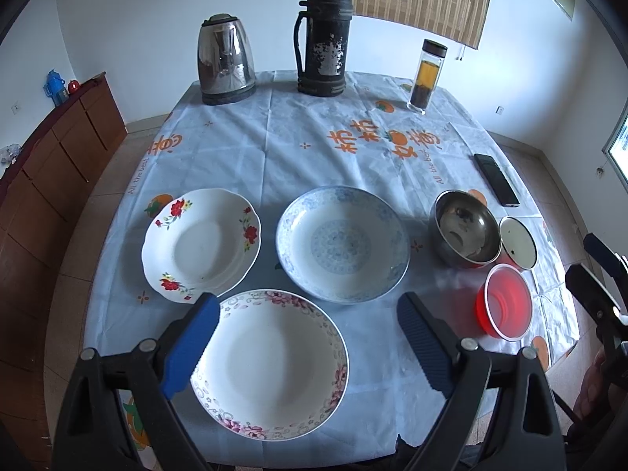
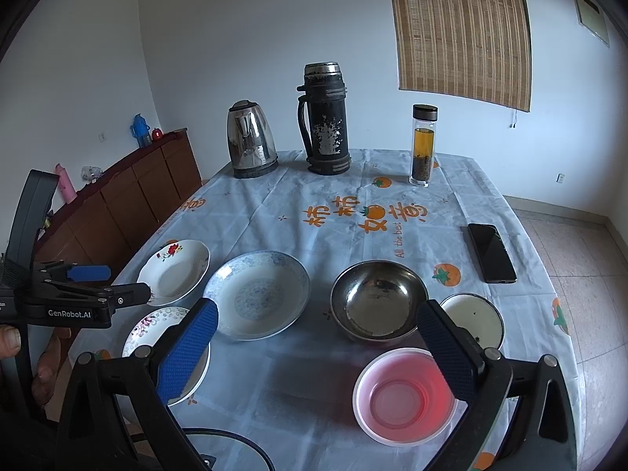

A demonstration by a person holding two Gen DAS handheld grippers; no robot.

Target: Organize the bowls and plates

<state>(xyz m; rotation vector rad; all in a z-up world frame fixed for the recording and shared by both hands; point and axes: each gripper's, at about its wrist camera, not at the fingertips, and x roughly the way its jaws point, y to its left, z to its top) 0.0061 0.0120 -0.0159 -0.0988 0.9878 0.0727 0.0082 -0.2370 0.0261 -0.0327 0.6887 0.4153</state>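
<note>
Three plates lie on the table: a pink-flowered plate (image 1: 271, 361) nearest, a red-flowered plate (image 1: 202, 241) behind it to the left, and a blue-patterned plate (image 1: 341, 243) in the middle. To the right stand a steel bowl (image 1: 465, 227), a small white bowl (image 1: 517, 247) and a red plastic bowl (image 1: 504, 302). My left gripper (image 1: 310, 341) is open above the pink-flowered plate. My right gripper (image 2: 318, 349) is open above the table, with the red plastic bowl (image 2: 404, 396) under its right finger and the steel bowl (image 2: 378, 300) ahead.
A steel kettle (image 1: 225, 59), a black thermos (image 1: 324, 39) and a glass tea bottle (image 1: 428, 74) stand at the table's far edge. A black phone (image 1: 495, 179) lies at the right. A wooden cabinet (image 1: 51, 157) runs along the left wall.
</note>
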